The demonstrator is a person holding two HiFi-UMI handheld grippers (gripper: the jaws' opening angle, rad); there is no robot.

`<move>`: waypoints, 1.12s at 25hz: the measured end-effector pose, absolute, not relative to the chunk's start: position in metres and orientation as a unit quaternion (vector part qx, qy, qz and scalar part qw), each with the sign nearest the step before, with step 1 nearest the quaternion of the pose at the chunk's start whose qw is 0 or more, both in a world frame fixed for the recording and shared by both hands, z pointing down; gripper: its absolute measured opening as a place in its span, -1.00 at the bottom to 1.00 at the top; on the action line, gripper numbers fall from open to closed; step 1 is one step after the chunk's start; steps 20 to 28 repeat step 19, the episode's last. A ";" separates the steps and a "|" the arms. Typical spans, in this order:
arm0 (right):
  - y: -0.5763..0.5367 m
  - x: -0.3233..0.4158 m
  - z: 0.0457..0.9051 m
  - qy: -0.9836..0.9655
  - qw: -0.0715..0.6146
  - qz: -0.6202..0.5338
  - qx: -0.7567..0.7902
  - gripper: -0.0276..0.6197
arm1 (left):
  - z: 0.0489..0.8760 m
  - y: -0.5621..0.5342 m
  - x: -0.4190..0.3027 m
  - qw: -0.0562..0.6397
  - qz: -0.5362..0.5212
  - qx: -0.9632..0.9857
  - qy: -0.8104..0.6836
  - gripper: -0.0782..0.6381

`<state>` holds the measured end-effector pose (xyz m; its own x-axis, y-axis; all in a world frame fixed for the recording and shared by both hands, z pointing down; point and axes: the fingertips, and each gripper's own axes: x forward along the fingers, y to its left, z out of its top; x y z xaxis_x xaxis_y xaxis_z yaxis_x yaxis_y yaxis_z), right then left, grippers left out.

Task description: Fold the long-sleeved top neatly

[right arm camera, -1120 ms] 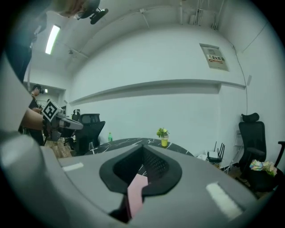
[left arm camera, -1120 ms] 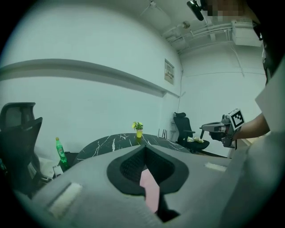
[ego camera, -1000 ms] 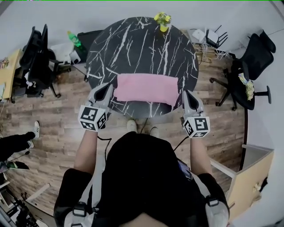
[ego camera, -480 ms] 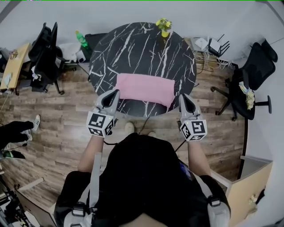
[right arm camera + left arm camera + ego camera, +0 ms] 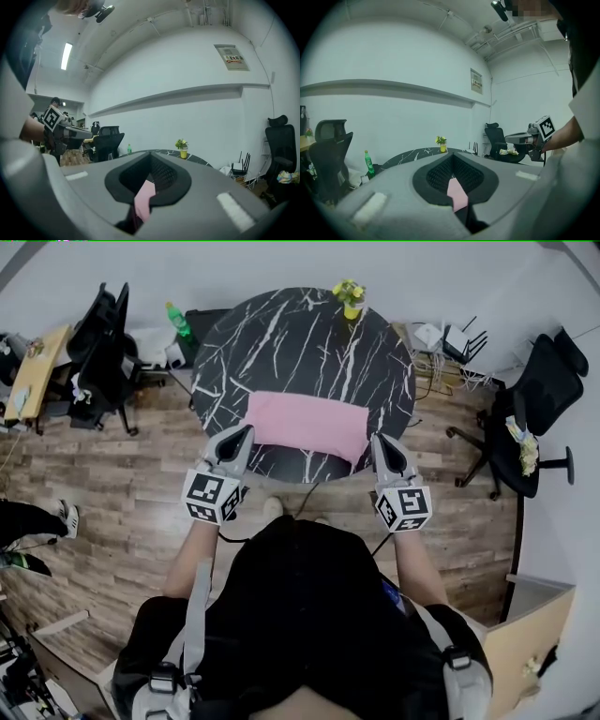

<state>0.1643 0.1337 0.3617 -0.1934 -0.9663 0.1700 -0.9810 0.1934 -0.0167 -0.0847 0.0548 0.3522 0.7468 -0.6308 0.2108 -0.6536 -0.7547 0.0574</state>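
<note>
The pink long-sleeved top (image 5: 305, 425) lies flat as a folded rectangle on the near half of the round black marble table (image 5: 300, 334). My left gripper (image 5: 246, 431) is shut, with its tip by the top's near left corner. At the near right corner, my right gripper (image 5: 378, 439) is also shut. In each gripper view a sliver of the pink top (image 5: 457, 196) (image 5: 143, 200) shows in the slit under the closed jaws. I cannot tell whether either gripper touches the cloth. The left gripper view shows the right gripper (image 5: 509, 137), and the right gripper view shows the left gripper (image 5: 83, 133).
A small yellow plant pot (image 5: 349, 292) stands at the table's far edge. A green bottle (image 5: 176, 319) and a black office chair (image 5: 103, 352) are at the left, and another black chair (image 5: 525, 399) is at the right. A person's legs (image 5: 28, 521) show at the far left on the wood floor.
My left gripper has moved right, in toward the top's near left corner. The right gripper has hardly moved. The top keeps the same shape.
</note>
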 end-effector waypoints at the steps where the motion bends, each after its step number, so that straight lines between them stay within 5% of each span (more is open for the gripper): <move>1: 0.133 0.164 0.362 -0.771 0.062 0.061 0.631 -0.90 | 0.352 0.054 -0.085 0.064 0.090 0.932 -0.345 -0.76; 28: 0.113 0.157 0.366 -0.767 0.060 0.070 0.636 -0.90 | 0.358 0.040 -0.093 0.072 0.085 0.930 -0.349 -0.76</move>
